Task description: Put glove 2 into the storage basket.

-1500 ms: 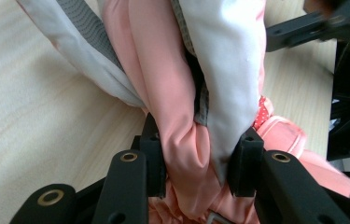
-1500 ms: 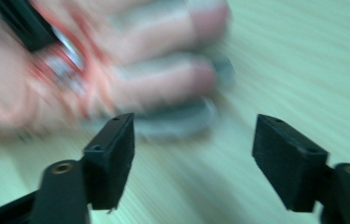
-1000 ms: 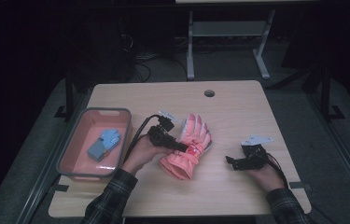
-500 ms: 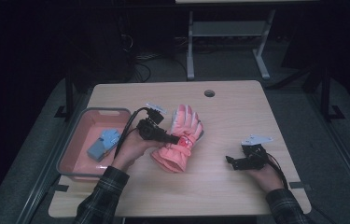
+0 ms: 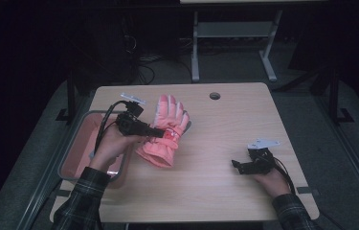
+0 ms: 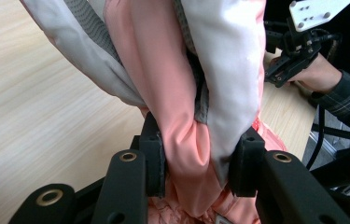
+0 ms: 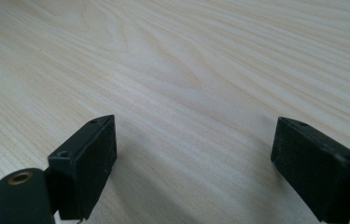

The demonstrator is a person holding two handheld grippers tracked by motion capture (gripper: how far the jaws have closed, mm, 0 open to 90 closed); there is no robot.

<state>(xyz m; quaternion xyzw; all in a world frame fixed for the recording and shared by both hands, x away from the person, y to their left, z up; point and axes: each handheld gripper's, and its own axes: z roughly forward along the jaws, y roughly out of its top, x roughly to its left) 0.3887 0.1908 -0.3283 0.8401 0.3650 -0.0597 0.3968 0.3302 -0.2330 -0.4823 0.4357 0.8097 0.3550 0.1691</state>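
A pink padded glove (image 5: 165, 129) with white and grey panels hangs tilted over the left middle of the table, its fingers pointing away and its cuff low. My left gripper (image 5: 160, 133) is shut on its middle. In the left gripper view both black pads (image 6: 156, 158) squeeze the bunched pink and white fabric of the glove (image 6: 182, 93). My right gripper (image 5: 237, 165) rests low on the table at the right front, open. In the right gripper view its jaws stand wide apart over bare wood (image 7: 186, 84), and its gripper point (image 7: 193, 168) has nothing in it.
A pink tray (image 5: 79, 151) sits at the table's left edge, partly behind the left hand. A round hole (image 5: 214, 96) lies near the table's far edge. The other hand and its gripper (image 6: 294, 60) appear at the right of the left gripper view.
The left gripper has lifted the glove and carried it left and away from me, toward the tray. The glove now stands more upright. The right gripper has stayed put.
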